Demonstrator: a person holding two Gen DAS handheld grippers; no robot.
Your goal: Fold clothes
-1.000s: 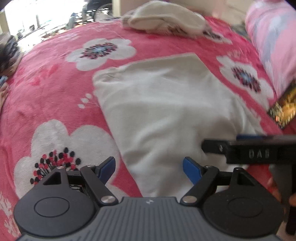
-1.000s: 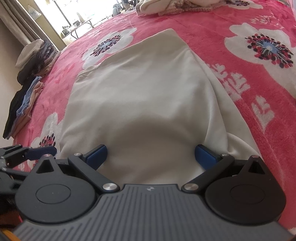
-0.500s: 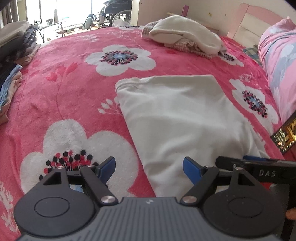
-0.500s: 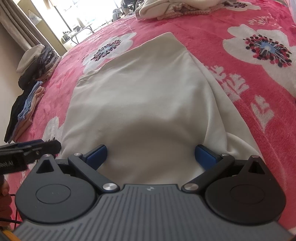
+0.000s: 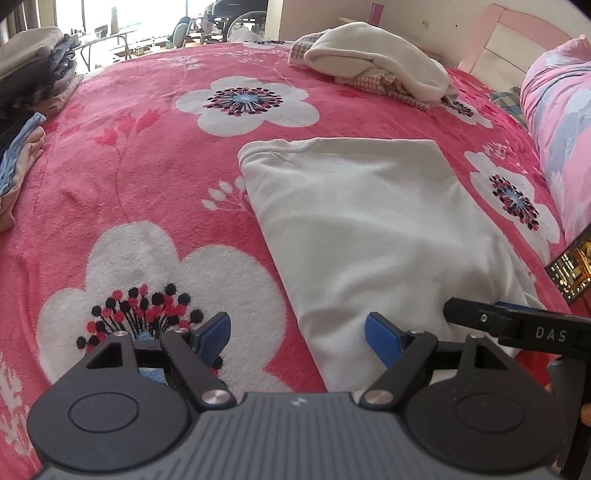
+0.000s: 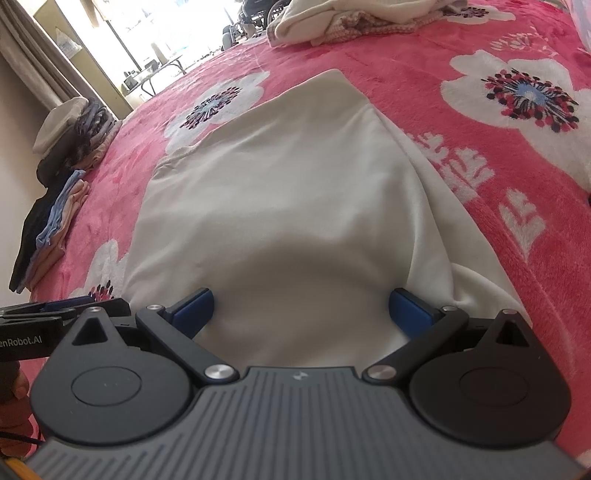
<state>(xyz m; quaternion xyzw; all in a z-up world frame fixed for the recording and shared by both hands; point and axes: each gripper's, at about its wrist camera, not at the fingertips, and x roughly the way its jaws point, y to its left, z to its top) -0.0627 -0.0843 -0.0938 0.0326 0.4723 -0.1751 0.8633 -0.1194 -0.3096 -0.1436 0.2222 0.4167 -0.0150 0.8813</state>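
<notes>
We see our left gripper [image 5: 297,332] built of a ribbed grey body, two black round discs, black linkage arms with silver screws and blue pads [image 5: 380,334]. At three o'clock our right gripper [image 5: 476,319] shows white "DAS" lettering; the right wrist view shows the same build.

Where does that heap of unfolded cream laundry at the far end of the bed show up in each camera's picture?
Left wrist view: the cream laundry heap lies top, right of centre.
Right wrist view: the same heap is cut by the top edge, right of centre.
Shared landmark: the flat white garment spread just in front of it.
</notes>
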